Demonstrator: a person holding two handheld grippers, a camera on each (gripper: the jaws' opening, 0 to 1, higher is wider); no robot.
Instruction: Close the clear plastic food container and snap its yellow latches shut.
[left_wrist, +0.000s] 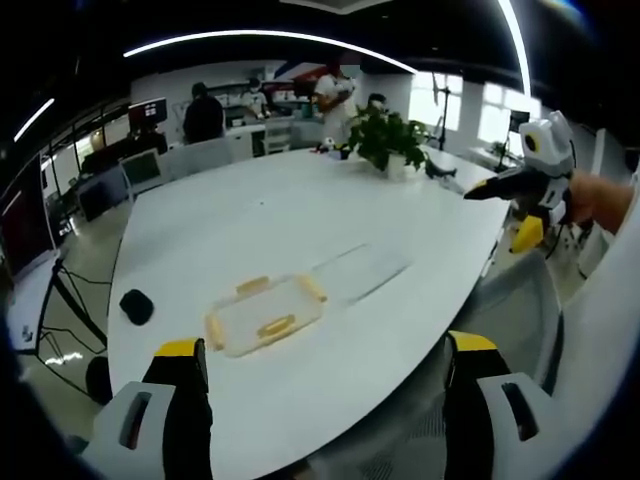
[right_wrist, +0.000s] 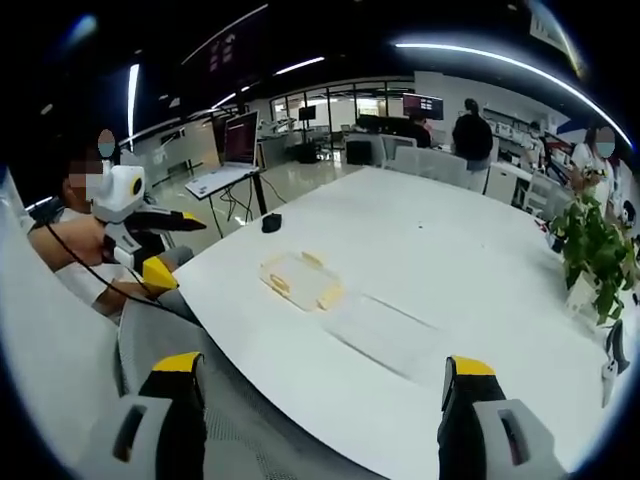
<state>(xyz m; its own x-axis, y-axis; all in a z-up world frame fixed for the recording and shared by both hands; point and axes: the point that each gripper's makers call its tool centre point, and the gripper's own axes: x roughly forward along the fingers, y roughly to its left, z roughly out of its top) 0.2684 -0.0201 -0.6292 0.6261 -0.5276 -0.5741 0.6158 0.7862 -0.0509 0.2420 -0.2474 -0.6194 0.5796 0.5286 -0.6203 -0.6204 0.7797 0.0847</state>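
Note:
The clear plastic container (left_wrist: 265, 315) with yellow latches sits open on the white table (left_wrist: 280, 210), near its front edge. Its clear lid (left_wrist: 360, 272) lies flat on the table just to the right of it. My left gripper (left_wrist: 325, 346) hovers above the table edge, open and holding nothing. My right gripper (left_wrist: 506, 210) is held up off the table at the right, also open. In the right gripper view the container (right_wrist: 300, 280) and lid (right_wrist: 385, 325) lie ahead of my open right gripper (right_wrist: 323, 365), and the left gripper (right_wrist: 172, 245) is raised at the left.
A potted plant (left_wrist: 385, 135) (right_wrist: 590, 250) stands at the table's far end. A small black object (left_wrist: 136, 305) (right_wrist: 271, 222) lies near the table's corner. Grey chairs (left_wrist: 520, 300) line the near edge. A laptop (right_wrist: 225, 175) on a stand and several people are in the background.

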